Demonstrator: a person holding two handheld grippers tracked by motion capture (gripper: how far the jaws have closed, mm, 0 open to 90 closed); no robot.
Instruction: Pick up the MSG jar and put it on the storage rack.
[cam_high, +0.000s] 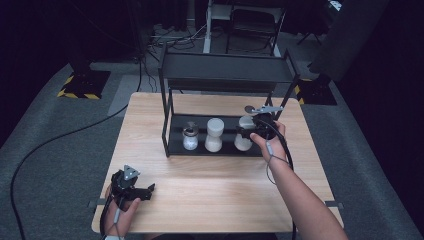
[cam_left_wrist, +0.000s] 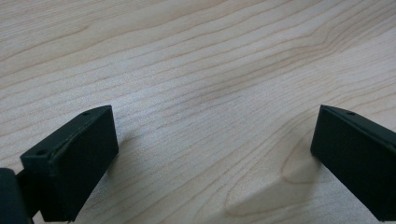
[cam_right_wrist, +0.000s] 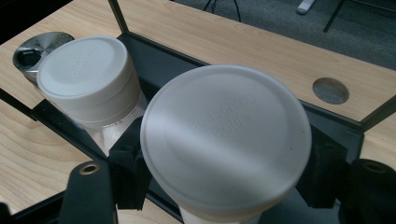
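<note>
where gripper (cam_right_wrist: 224, 186) clamps, jar (cam_right_wrist: 226, 140) body hidden

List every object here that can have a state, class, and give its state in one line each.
Right gripper: shut on the right white jar.
Right white jar: upright, lidded, on the rack's lower shelf.
Middle white jar: upright, lidded.
Glass shaker: upright, metal cap on.
Left gripper: open, over bare table.

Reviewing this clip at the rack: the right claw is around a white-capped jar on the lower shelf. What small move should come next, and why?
Probably lift slightly, or lower to release. The right claw is clamped under the cap of the white-capped jar, which is at the black rack's lower shelf, close beside a second white jar.
</note>
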